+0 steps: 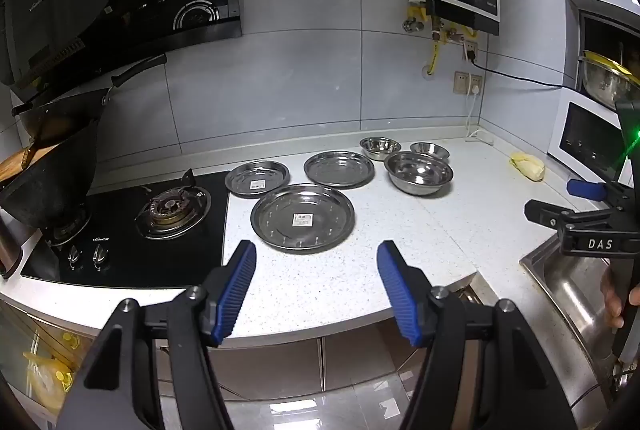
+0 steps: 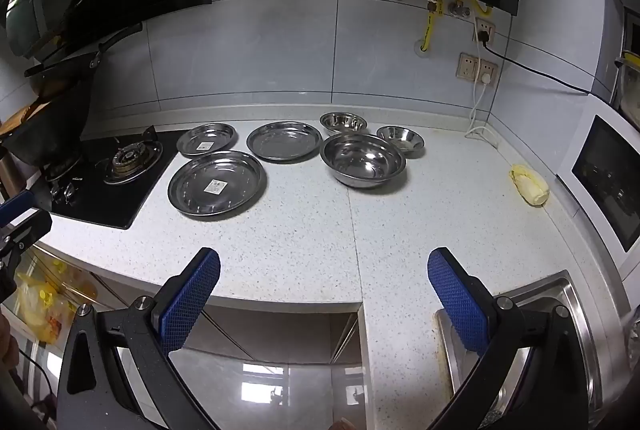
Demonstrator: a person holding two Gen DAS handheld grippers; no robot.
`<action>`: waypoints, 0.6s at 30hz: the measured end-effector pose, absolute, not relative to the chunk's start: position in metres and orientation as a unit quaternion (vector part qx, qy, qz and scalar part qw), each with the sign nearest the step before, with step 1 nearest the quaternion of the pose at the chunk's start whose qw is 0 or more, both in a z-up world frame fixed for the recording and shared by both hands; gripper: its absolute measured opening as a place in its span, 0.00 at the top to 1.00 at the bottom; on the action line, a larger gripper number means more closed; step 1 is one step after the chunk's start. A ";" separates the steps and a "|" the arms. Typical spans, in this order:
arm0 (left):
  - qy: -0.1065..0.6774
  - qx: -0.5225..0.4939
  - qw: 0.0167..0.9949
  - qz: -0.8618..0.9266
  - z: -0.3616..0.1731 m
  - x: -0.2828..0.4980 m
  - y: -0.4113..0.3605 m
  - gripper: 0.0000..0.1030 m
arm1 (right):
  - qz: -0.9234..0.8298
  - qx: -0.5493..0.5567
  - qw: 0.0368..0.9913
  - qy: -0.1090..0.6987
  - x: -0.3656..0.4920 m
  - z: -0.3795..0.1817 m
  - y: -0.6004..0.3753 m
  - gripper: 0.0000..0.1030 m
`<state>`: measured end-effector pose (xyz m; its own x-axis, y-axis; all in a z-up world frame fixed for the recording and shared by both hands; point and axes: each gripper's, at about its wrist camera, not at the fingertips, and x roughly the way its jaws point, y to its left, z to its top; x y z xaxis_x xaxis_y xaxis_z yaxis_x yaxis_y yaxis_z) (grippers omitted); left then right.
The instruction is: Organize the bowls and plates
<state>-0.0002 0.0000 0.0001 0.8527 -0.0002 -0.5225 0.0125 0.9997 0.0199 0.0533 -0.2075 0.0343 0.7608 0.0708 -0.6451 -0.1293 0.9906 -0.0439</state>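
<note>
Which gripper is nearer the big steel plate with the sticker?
Left. The left gripper hangs open just before the big steel plate; the right gripper is open, farther off to the plate's right.

3 plates (image 2: 217, 184) on counter (image 2: 304, 230) betw stove (image 2: 120, 166) & 3 bowls (image 2: 362, 160).

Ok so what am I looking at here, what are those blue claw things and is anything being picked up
These are two hand-held grabbers, one in each of a person's hands, each carrying a camera that looks along its blue fingers. One picture shows the left gripper, the other the right gripper. Both are open and hold nothing. On the counter lie three steel plates, the largest plate nearest, and three steel bowls, including a big bowl. A stove sits to the left.
</note>
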 end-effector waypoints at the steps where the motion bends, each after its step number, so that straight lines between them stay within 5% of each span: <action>1: 0.273 0.012 0.962 -0.003 0.000 0.000 0.000 0.40 | 0.053 -0.042 0.938 0.341 0.053 0.035 -0.207 0.01; 18: 0.272 0.011 0.962 -0.002 -0.004 -0.004 0.007 0.40 | 0.056 -0.041 0.937 0.343 0.052 0.036 -0.209 0.01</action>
<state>-0.0043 0.0074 -0.0041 0.8522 0.0013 -0.5232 0.0106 0.9997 0.0197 0.0517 -0.2091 0.0360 0.7578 0.0761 -0.6480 -0.1320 0.9905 -0.0382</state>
